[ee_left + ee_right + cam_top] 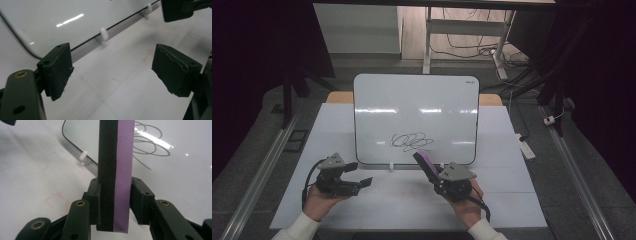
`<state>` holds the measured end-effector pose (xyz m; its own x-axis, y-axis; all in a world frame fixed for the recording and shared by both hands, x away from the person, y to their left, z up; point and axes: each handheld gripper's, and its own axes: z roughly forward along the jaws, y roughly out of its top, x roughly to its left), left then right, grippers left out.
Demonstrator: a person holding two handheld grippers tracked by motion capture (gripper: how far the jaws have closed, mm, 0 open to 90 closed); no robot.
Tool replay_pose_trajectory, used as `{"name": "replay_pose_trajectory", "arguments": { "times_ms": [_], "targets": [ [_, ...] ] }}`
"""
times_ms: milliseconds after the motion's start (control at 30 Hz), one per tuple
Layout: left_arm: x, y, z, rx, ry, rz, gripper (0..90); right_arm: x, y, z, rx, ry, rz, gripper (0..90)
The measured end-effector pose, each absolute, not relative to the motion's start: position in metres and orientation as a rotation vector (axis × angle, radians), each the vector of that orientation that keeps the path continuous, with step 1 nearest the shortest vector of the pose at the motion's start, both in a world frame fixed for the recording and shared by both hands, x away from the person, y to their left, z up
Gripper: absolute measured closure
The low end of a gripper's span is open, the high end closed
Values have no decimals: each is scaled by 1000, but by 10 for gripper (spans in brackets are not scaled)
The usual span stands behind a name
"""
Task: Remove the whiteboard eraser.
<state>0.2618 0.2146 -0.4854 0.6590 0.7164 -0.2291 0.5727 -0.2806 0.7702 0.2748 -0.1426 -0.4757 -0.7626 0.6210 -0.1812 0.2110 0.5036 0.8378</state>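
We see a whiteboard (pixel 415 119) standing upright on the white surface (pixel 402 200), a black scribble (pixel 411 141) near its lower edge. Our right gripper (pixel 115 195) is clamped on a purple-and-black eraser (pixel 114 170), its tip just before the board below the scribble. Our left gripper (pixel 112 72) hangs released over the surface, jaws wide apart, near the board's lower left corner.

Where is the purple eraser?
The purple-and-black foam eraser is clamped in the right gripper, right of centre in the high view, just below the scribble on the whiteboard.
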Motion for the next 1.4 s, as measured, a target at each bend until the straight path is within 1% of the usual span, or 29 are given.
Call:
{"name": "replay_pose_trajectory", "arguments": {
  "times_ms": [300,467,633,867,967,1167,1367,1400],
  "targets": [
    [273,191,-473,1965,958,176,184,273,-132,-484,662,2320,1171,628],
    [279,174,-467,1988,925,126,182,271,-128,-486,648,2325,1160,628],
    [284,165,-462,1986,902,116,185,269,-123,-489,625,2340,1150,628],
    [293,142,-457,2000,845,47,191,262,-115,-492,552,2332,1107,628],
    [295,138,-457,2014,830,39,198,261,-113,-492,537,2324,1102,628],
    [300,128,-461,2029,808,-17,224,256,-109,-494,483,2309,1076,627],
    [306,122,-466,2055,796,-56,269,253,-108,-495,459,2291,1068,628],
    [307,121,-468,2054,794,-72,288,253,-108,-495,456,2282,1069,627]
  ]
}}
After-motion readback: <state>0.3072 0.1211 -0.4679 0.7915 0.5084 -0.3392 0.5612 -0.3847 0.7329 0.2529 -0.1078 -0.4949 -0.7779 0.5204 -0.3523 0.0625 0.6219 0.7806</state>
